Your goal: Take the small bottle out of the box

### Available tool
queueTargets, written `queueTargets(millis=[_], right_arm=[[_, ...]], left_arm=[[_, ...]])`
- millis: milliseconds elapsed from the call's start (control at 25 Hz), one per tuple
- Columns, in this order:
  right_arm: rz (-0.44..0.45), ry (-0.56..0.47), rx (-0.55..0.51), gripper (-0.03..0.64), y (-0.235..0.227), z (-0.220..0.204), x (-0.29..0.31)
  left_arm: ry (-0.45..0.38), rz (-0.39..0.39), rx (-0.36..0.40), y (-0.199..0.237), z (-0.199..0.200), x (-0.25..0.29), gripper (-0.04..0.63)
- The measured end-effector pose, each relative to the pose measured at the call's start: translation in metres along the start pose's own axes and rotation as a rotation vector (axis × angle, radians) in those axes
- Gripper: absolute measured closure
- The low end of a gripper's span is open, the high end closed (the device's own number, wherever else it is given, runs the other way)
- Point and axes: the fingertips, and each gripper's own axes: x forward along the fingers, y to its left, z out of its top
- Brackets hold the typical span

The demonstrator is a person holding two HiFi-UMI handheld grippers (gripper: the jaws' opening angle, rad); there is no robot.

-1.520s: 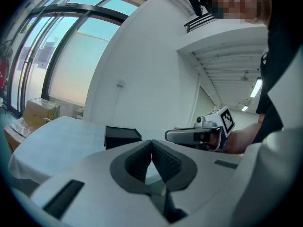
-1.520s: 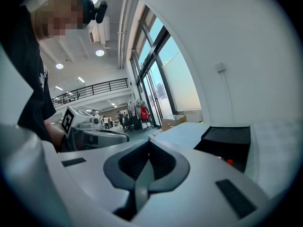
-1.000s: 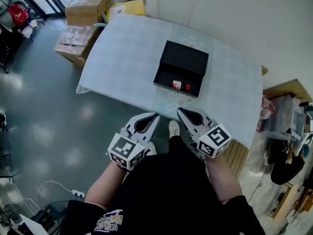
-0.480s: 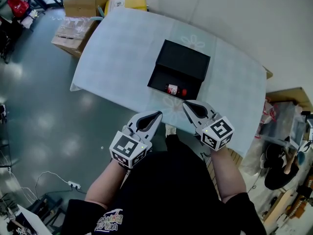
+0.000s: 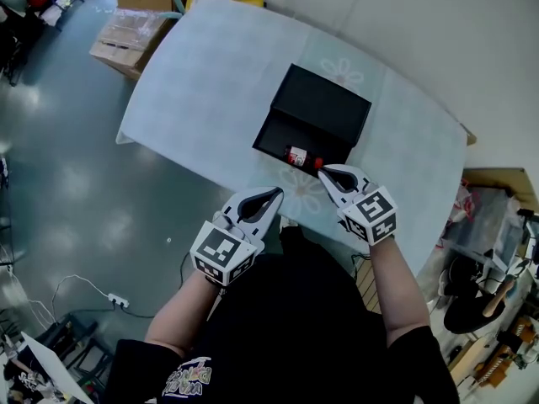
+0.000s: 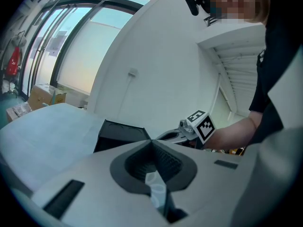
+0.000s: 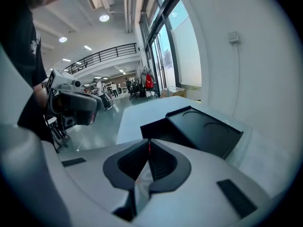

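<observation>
— Count it off for me, starting at the left.

— At the far left, on the floor past the worktop's (image 5: 210, 82) corner, I make out three cartons (image 5: 126, 42). The worktop is one, under a pale cloth (image 5: 404, 154). On it stands one black box (image 5: 290, 137), open, its lid (image 5: 324, 103) folded back on the far side. One small bottle (image 5: 300, 156) in it, and my two grippers at the near edge.

— The left one first. What are its jaws doing?

— My left gripper (image 5: 274, 194) hangs by the near edge of the worktop, left of the box and apart from it. In the left gripper view its jaws are pressed together at the tips (image 6: 151, 142), with nothing between them. The box (image 6: 118, 135) shows just past them.

— And the bottle?

— It lies on its side in the near part of the box, close against the near wall, its red cap (image 5: 317, 163) pointing right.

— The right one?

— My right gripper (image 5: 324, 171) points at that near right corner, its tip just beside the red cap. I cannot tell if it touches. In the right gripper view the jaws are closed tip to tip (image 7: 149, 144) and hold nothing; the box (image 7: 199, 129) lies beyond them.
</observation>
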Motion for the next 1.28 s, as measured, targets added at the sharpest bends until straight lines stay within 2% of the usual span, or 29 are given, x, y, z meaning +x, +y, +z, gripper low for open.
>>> queueTargets(millis=[160,280,560,800,1000,1280], right_arm=[[0.014,0.079,-0.058,0.591,-0.011,-0.013,0.009],[0.018,0.155,-0.122,0.522,-0.019,-0.024,0.017],[0.038,0.342,-0.322,0.479,-0.031,-0.049,0.035],[0.084,0.494,-0.431,0.444,-0.04,-0.068,0.049],[0.152,0.592,-0.477,0.423,-0.039,-0.082,0.054],[0.157,0.743,-0.623,0.443,-0.045,-0.1,0.06]], left_arm=[[0.003,0.004,-0.008,-0.001,0.0,0.007,0.566],[0.005,0.008,-0.01,0.0,-0.001,0.012,0.566],[0.011,0.038,-0.033,0.005,-0.003,0.013,0.567],[0.017,0.057,-0.044,0.008,-0.007,0.011,0.566],[0.02,0.071,-0.055,0.009,-0.009,0.01,0.566],[0.019,0.088,-0.066,0.012,-0.012,0.007,0.567]])
